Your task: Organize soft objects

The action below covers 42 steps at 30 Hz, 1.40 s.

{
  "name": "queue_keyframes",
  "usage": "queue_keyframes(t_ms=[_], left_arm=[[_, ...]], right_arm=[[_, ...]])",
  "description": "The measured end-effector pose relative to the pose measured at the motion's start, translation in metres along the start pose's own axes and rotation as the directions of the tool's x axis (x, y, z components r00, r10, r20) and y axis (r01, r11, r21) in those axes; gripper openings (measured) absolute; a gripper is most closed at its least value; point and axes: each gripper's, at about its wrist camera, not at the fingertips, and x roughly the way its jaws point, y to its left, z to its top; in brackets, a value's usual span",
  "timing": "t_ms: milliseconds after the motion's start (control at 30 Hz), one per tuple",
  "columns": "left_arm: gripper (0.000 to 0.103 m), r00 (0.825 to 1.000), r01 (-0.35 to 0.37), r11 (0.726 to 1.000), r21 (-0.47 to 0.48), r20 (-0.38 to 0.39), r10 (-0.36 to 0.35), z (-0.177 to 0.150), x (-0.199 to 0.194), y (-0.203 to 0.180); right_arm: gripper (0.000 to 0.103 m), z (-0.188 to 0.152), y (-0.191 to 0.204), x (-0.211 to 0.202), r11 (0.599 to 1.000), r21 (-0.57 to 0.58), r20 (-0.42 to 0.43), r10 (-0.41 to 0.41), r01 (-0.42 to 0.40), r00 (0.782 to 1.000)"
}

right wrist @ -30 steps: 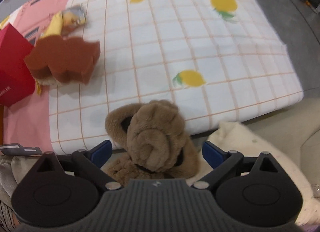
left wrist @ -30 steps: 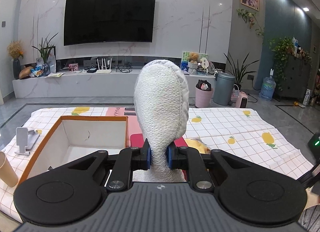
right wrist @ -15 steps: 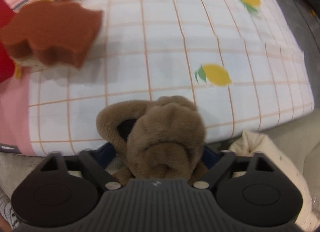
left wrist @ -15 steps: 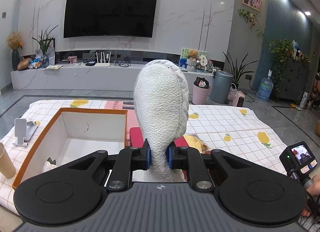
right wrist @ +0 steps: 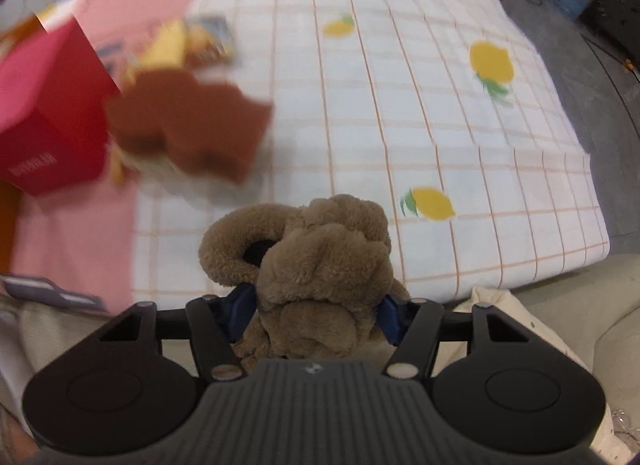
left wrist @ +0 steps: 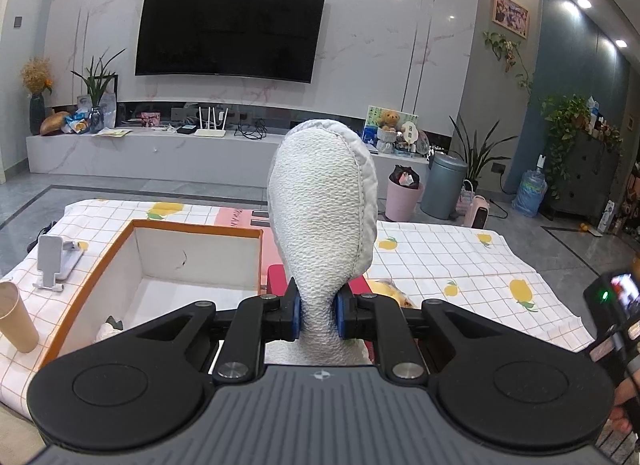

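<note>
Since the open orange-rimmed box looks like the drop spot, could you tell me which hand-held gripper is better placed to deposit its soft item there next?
Probably left: its hand-held gripper is clamped on the white textured pad beside the open orange-rimmed box.

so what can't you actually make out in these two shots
- Left wrist view: most of the box's inside, hidden by the left gripper and the white pad it pinches.
- Right wrist view: the brown sponge and red carton are blurred, print unreadable.
- Right wrist view: the right gripper's pads, closing, are buried under the brown plush.
</note>
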Motion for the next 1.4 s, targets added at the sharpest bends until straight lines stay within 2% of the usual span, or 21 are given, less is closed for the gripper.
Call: queue_keyframes(t_ms=[200, 333, 433, 600, 700, 800, 1033, 1067, 1133, 1167, 1267, 1400], left_arm=[[0.018, 0.999, -0.001, 1.0, -0.026, 0.034, 0.002, 0.008, -0.016, 0.007], [0.018, 0.996, -0.033, 0.999, -0.04, 0.079, 0.036, 0.02, -0.028, 0.021], [0.018, 0.992, -0.073, 0.996, -0.049, 0.101, 0.078, 0.028, -0.034, 0.033], [0.018, 0.979, -0.139, 0.987, -0.081, 0.136, 0.15, 0.036, -0.038, 0.063], [0.018, 0.98, -0.156, 0.981, -0.113, 0.108, 0.168, 0.038, -0.032, 0.085], [0.018, 0.985, -0.147, 0.975, -0.168, 0.06, 0.159, 0.036, -0.022, 0.109], [0.018, 0.982, -0.189, 0.958, -0.216, -0.017, 0.19, 0.02, -0.006, 0.151], [0.018, 0.98, -0.199, 0.955, -0.221, -0.028, 0.198, 0.018, -0.006, 0.157], [0.018, 0.976, -0.219, 0.948, -0.232, -0.04, 0.215, 0.015, -0.008, 0.168], [0.018, 0.974, -0.224, 0.945, -0.238, -0.044, 0.22, 0.014, -0.009, 0.173], [0.018, 0.977, -0.213, 0.941, -0.264, -0.065, 0.203, 0.011, -0.008, 0.185], [0.018, 0.978, -0.207, 0.941, -0.269, -0.083, 0.192, 0.008, -0.01, 0.189]], right_arm=[[0.056, 0.011, 0.024, -0.045, 0.999, -0.04, 0.094, 0.032, -0.028, 0.995], [0.056, 0.023, 0.053, -0.083, 0.993, -0.093, 0.176, 0.09, -0.074, 0.98], [0.056, 0.035, 0.081, -0.111, 0.981, -0.145, 0.22, 0.162, -0.133, 0.962], [0.056, 0.049, 0.143, -0.149, 0.941, -0.268, 0.281, 0.28, -0.205, 0.918], [0.056, 0.058, 0.181, -0.161, 0.907, -0.325, 0.287, 0.363, -0.266, 0.887], [0.056, 0.065, 0.226, -0.158, 0.868, -0.397, 0.244, 0.414, -0.299, 0.877], [0.056, 0.07, 0.323, -0.103, 0.793, -0.54, 0.073, 0.376, -0.28, 0.924], [0.056, 0.07, 0.335, -0.091, 0.786, -0.56, 0.059, 0.352, -0.261, 0.934], [0.057, 0.068, 0.355, -0.069, 0.768, -0.621, 0.073, 0.254, -0.155, 0.964], [0.057, 0.07, 0.362, -0.056, 0.76, -0.636, 0.065, 0.221, -0.13, 0.973], [0.055, 0.08, 0.375, -0.022, 0.751, -0.644, -0.033, 0.167, -0.148, 0.985], [0.054, 0.082, 0.389, 0.012, 0.735, -0.671, -0.054, 0.082, -0.097, 0.995]])
